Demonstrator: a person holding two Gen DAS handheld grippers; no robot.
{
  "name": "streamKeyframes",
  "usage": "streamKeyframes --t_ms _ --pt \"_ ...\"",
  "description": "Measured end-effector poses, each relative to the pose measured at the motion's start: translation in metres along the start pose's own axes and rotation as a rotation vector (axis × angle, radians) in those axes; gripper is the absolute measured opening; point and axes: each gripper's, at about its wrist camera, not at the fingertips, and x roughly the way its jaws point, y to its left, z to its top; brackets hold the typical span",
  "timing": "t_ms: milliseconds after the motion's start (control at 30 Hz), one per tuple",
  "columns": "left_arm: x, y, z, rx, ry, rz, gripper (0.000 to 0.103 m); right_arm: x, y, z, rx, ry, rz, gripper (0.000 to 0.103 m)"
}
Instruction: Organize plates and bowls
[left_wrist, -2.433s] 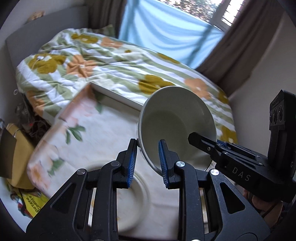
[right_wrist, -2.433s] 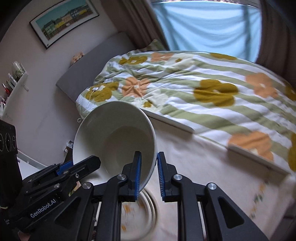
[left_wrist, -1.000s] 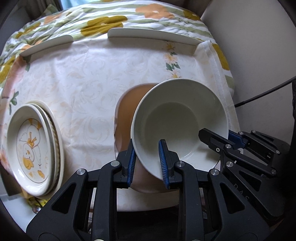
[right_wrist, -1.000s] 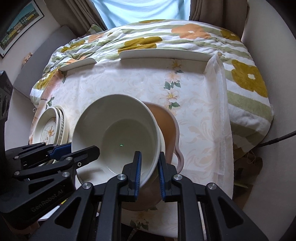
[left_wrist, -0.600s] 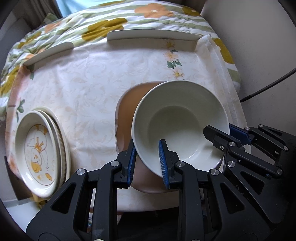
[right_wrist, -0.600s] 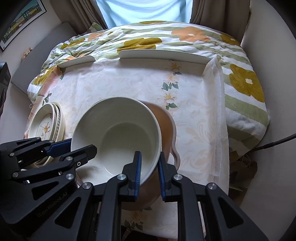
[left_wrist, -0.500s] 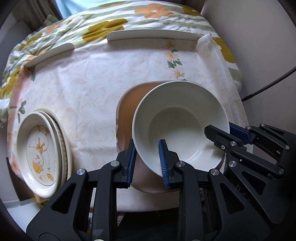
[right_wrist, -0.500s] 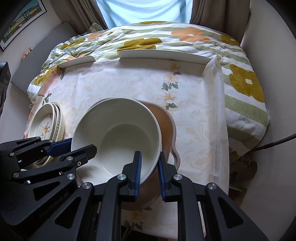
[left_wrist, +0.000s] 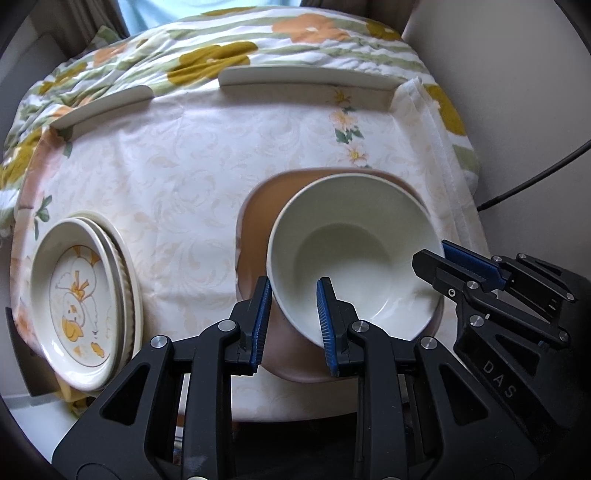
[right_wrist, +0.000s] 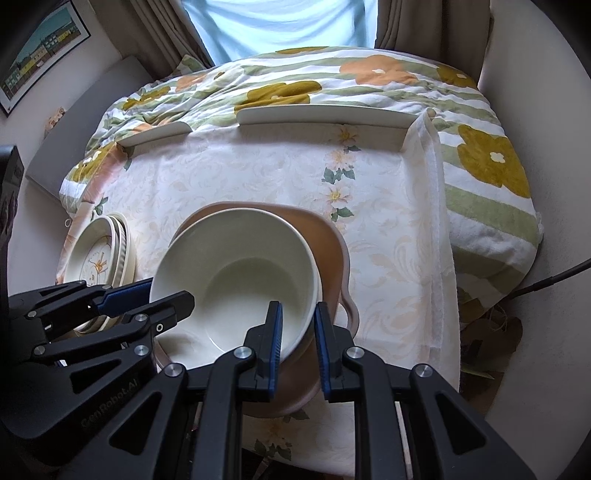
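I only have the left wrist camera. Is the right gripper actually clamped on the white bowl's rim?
Observer: Yes. The right wrist view shows the right gripper shut on the white bowl, one pad inside the rim and one outside.
Operator: Does the brown dish underneath have a handle?
Observer: Yes. The brown dish has a small lug handle sticking out just right of that gripper.
Operator: Anything on the walls?
Observer: A framed picture of coloured buildings hangs at the upper left.
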Motion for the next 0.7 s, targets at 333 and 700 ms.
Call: streamKeyframes --t_ms 333,700 --pt "-0.074 0.018 -0.008 0.012 -0.257 0.046 0.096 -0.052 -0.008 -0.010 0.040 -0.093 0.040 0.016" --pt "-0.054 0.062 -0.016 0.080 -0.019 0.015 0.096 -0.054 -0.012 -0.024 -0.009 0.033 -0.033 0.093"
